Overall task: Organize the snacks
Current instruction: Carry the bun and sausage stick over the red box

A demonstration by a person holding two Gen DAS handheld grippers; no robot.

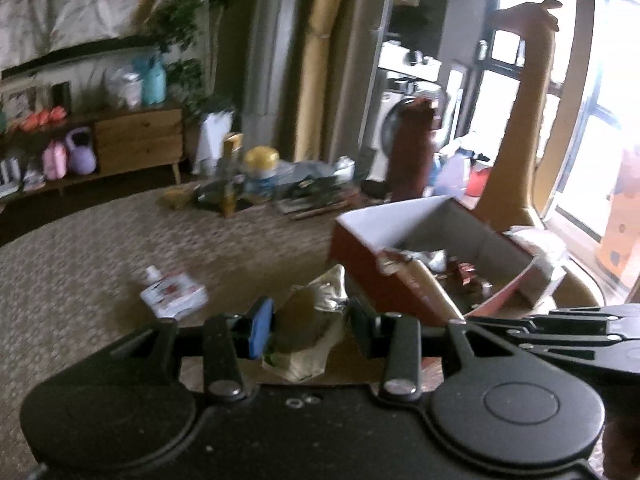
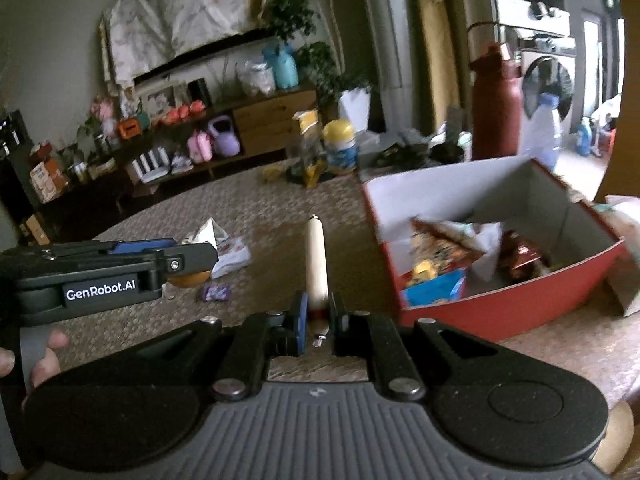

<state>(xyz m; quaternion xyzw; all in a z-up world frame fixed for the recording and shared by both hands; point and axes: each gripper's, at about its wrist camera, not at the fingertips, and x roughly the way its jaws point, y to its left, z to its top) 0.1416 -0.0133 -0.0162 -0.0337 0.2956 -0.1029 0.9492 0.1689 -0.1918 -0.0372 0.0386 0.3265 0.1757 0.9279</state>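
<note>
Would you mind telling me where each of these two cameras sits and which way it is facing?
Left wrist: on the left gripper, looking along its fingers over the woven table at the red box; it holds a clear-wrapped snack; the right gripper's edge shows.
Right wrist: on the right gripper, facing likewise; it grips a pale sausage stick; left gripper and fingers show.
Shared: box, red flask, sideboard.
</note>
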